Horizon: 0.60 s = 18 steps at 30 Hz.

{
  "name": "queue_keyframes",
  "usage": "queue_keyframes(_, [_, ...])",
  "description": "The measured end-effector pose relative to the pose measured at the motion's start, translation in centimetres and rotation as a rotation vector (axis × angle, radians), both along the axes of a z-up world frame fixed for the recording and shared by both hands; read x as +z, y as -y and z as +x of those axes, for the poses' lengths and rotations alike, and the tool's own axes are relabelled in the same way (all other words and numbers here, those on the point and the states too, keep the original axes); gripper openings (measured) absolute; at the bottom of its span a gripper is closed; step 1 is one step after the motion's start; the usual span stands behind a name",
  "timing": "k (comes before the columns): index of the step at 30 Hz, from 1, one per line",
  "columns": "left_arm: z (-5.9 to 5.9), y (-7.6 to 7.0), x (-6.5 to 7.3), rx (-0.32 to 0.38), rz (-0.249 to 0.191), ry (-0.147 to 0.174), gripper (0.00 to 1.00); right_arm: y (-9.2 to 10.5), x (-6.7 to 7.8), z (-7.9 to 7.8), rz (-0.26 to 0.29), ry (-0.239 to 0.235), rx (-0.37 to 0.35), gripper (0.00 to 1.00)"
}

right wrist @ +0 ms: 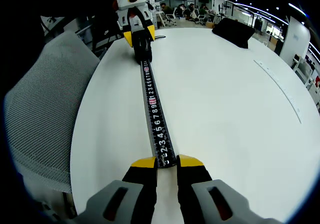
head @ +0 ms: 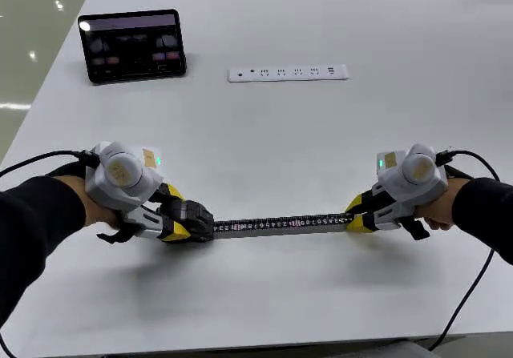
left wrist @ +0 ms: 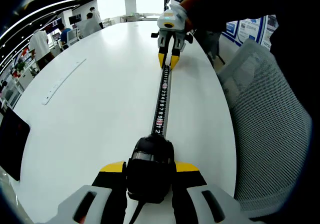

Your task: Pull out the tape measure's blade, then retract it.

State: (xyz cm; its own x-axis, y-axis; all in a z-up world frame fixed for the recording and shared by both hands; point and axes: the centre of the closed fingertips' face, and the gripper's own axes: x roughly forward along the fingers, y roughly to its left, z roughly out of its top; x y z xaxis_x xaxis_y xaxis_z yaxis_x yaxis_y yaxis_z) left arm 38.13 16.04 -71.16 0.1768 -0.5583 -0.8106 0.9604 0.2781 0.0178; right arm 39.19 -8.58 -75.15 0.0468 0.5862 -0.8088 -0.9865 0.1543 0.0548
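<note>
White, smooth and matte, the tabletop (head: 264, 142) carries a dark, slab-shaped tablet (head: 133, 44) with a lit screen at the far left. A long white power strip (head: 288, 73) with a row of sockets lies flat near the far middle.

We hold the tape measure (head: 191, 219) in the left gripper (head: 178, 212), low at the near left of the tabletop. Its chunky black case is rounded and sits clamped between the 2 yellow-tipped jaws. The blade (head: 280, 224) is drawn out in a straight, narrow band to the right gripper (head: 357, 214), whose jaws are closed on its end. Both grippers have grey plastic bodies and trailing black cables.

In the left gripper view the case (left wrist: 150, 159) shows a glossy ribbed top. The blade (left wrist: 161, 103) runs away from it to the right gripper (left wrist: 168, 58), and we can read white numerals on black. A grey mesh chair (left wrist: 270, 134) stands beside the tabletop's edge.

In the right gripper view the print is clearest: the blade (right wrist: 156, 119) reads 1 to 9 from its pinched tip, then a red mark. Fine tick marks run along both edges. The blade's far end meets the left gripper (right wrist: 137, 33). The mesh chair (right wrist: 40, 114) shows its woven texture here too.
</note>
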Motion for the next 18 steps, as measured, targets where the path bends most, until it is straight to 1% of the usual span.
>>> queue_keyframes(7, [0.01, 0.02, -0.02, 0.011, -0.015, 0.000, 0.31, 0.00, -0.05, 0.00, 0.000, -0.005, 0.001, 0.10])
queue_keyframes(11, [0.05, 0.02, -0.01, 0.014, -0.017, -0.003, 0.31, 0.00, -0.07, 0.02, 0.005, -0.003, -0.003, 0.10])
queue_keyframes(12, [0.07, 0.07, 0.03, 0.018, -0.011, -0.012, 0.31, -0.01, -0.07, 0.03, 0.005, -0.001, -0.003, 0.10])
queue_keyframes(13, [0.00, 0.00, 0.08, 0.008, 0.009, -0.019, 0.31, -0.08, -0.05, 0.04, 0.006, -0.001, -0.005, 0.11])
queue_keyframes(14, [-0.02, -0.08, 0.16, -0.003, 0.031, -0.029, 0.31, -0.13, -0.09, 0.20, -0.008, 0.004, -0.017, 0.11])
queue_keyframes(15, [0.06, -0.03, 0.15, -0.005, 0.035, -0.029, 0.31, 0.08, -0.13, 0.53, -0.030, 0.012, -0.039, 0.12])
queue_keyframes(16, [0.16, 0.08, 0.11, -0.001, 0.032, -0.034, 0.32, -0.12, -0.07, 0.59, -0.028, -0.002, -0.049, 0.12])
queue_keyframes(18, [0.12, 0.08, 0.06, -0.004, 0.027, -0.033, 0.32, -0.09, -0.12, 0.52, -0.035, 0.011, -0.038, 0.12])
